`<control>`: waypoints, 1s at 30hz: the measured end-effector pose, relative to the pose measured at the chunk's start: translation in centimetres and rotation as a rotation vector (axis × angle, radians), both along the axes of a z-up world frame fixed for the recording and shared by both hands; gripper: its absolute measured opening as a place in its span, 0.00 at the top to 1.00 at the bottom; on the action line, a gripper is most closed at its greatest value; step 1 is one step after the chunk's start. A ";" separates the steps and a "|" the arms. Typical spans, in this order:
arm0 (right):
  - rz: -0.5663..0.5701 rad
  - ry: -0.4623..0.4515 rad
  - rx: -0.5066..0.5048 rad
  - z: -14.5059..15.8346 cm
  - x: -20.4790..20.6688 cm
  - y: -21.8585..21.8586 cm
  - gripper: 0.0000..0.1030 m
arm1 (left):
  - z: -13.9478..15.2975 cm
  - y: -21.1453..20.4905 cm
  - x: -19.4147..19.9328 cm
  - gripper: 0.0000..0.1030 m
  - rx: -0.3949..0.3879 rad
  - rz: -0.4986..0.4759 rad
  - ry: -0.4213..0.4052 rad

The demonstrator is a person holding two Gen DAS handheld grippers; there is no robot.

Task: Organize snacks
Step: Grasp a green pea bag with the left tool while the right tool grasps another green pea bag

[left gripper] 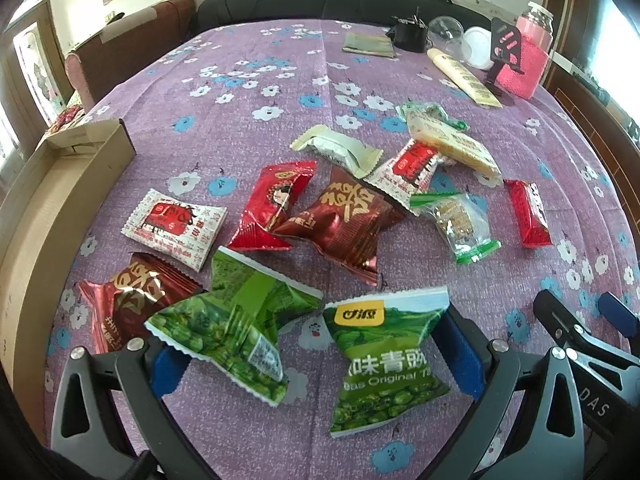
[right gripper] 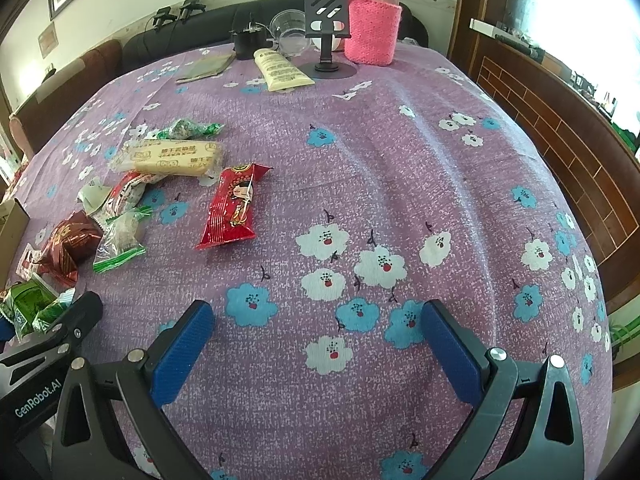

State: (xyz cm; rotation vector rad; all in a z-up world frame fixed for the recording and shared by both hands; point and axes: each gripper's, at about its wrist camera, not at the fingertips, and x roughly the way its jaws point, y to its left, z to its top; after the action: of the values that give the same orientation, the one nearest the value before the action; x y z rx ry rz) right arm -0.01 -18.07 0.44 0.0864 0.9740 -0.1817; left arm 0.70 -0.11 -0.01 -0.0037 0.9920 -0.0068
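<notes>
Several snack packets lie scattered on the purple flowered tablecloth (left gripper: 248, 92). My left gripper (left gripper: 316, 356) is open just above the cloth, with two green pea packets (left gripper: 228, 324) (left gripper: 384, 360) lying between its blue fingers (left gripper: 460, 356). Beyond them lie dark red packets (left gripper: 344, 220) (left gripper: 132, 300), a red packet (left gripper: 272, 204), white-and-red packets (left gripper: 176, 224) and a clear green-edged packet (left gripper: 460, 224). My right gripper (right gripper: 316, 344) is open and empty over bare cloth, to the right of the pile. A red packet (right gripper: 232, 204) and a long cream biscuit pack (right gripper: 176, 158) lie ahead on its left.
A cardboard box (left gripper: 52, 184) stands at the table's left edge. At the far side stand a pink-sleeved flask (right gripper: 374, 16), a black phone stand (right gripper: 326, 32), a cream tube (right gripper: 282, 70), clear cups (right gripper: 290, 28) and a flat green packet (right gripper: 206, 66). A sofa (left gripper: 320, 0) lies behind.
</notes>
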 end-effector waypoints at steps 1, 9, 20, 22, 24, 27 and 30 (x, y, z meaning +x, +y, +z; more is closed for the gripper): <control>0.000 -0.001 0.000 0.0 0.0 0.0 0.00 | 0.0 0.0 0.1 0.00 -0.002 -0.005 0.019; 0.001 -0.007 -0.003 0.0 -0.4 0.0 0.00 | 2.0 0.5 -1.5 0.27 -0.109 -0.065 0.093; -0.007 -0.073 -0.039 2.3 -2.3 -0.2 0.04 | 8.2 8.5 -6.8 0.42 -0.090 -0.105 0.002; 0.014 -0.098 -0.040 3.8 -3.0 0.1 0.05 | 7.7 10.4 -6.7 0.42 -0.081 -0.081 0.017; 0.054 -0.098 0.002 4.8 -3.2 0.7 0.08 | 6.9 12.1 -6.5 0.45 -0.112 -0.068 0.046; 0.172 -0.049 0.144 5.5 -3.0 3.0 0.15 | 5.8 14.0 -6.3 0.64 -0.194 -0.071 0.089; 0.264 0.023 0.258 4.7 -2.3 5.7 0.31 | 5.7 14.7 -6.2 0.66 -0.253 -0.088 0.093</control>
State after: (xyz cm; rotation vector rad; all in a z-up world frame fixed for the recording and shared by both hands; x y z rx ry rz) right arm -2.30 -12.39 5.19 0.1914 1.0184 0.1867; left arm -5.51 14.63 5.67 -0.1940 1.0786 -0.2141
